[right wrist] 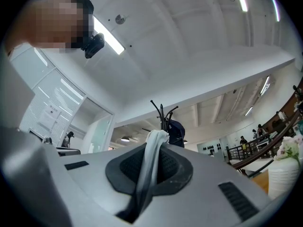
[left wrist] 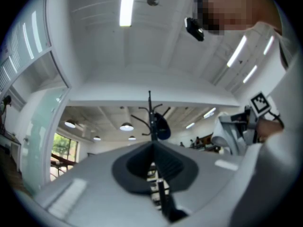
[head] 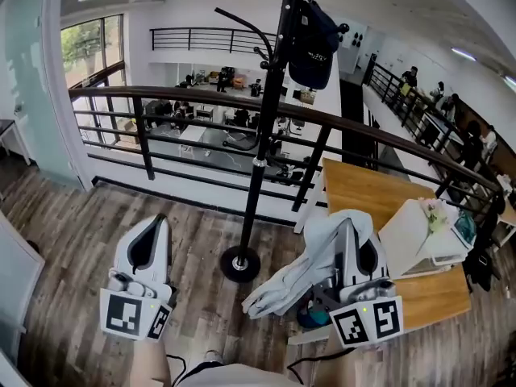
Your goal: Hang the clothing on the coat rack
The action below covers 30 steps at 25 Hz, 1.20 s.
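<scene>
Standing by the coat rack [head: 260, 151], I see the right gripper [head: 349, 240] clamped tight on a narrow fold of the pale garment [head: 302, 268]. The rest of the cloth droops in a loose heap beside it, low and near the rack's round base [head: 239, 263]. The left gripper [head: 157, 230] hangs on the other side of the pole, jaws pressed together with nothing in them.

That thin pinch worries me. I think the cloth's own weight could drag it free on the lift to the hooks, which sit high overhead. The trailing part might also catch the pole or base and rock the rack. One hook already carries a dark item [head: 313, 43], so a careless swing could knock it off.
</scene>
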Tool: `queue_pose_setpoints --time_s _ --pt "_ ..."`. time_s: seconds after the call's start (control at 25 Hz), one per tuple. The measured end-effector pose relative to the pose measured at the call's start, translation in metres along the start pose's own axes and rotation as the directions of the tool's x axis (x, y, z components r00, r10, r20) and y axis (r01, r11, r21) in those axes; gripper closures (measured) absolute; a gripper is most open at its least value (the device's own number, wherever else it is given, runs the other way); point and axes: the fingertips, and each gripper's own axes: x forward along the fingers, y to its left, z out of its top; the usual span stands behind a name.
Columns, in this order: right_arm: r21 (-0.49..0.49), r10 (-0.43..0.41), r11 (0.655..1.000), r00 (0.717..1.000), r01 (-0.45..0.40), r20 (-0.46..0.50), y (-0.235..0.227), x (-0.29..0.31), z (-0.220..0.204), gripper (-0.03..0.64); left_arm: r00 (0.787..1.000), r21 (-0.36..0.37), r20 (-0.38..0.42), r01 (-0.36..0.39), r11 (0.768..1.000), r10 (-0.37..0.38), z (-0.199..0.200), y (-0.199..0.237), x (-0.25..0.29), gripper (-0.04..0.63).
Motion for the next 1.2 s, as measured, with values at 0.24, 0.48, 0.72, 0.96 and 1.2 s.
queue_pose_setpoints --time_s 0.24,0.48,0.72,0.96,1.2 --pt "-0.002 -0.037 0.999 0.999 0.037 0.007 0.018 0.034 -0.013 0.612 1.000 0.000 0.008 0.024 1.000 -0.024 -0.011 0.045 0.013 0.589" --pt "-0.012 -0.062 0.998 0.998 0.062 0.004 0.030 0.053 -0.022 0.612 1.000 -0.020 0.004 0.013 1.000 -0.013 -0.027 0.082 0.013 0.588" --pt "-0.011 -0.069 0.998 0.997 0.068 -0.032 0.040 0.079 -0.041 0.612 0.999 -0.059 -0.034 0.026 0.998 -0.028 -0.055 0.106 0.029 0.588" --pt "0.004 -0.055 0.998 0.998 0.055 -0.020 0.024 0.109 -0.053 0.612 0.999 -0.052 -0.026 0.038 0.998 -0.039 -0.070 0.113 0.072 0.589" --pt "-0.005 -0.052 0.999 0.998 0.052 0.028 -0.006 0.159 -0.045 0.612 0.997 -0.035 -0.004 0.071 0.997 -0.072 -0.072 0.116 0.150 0.589"
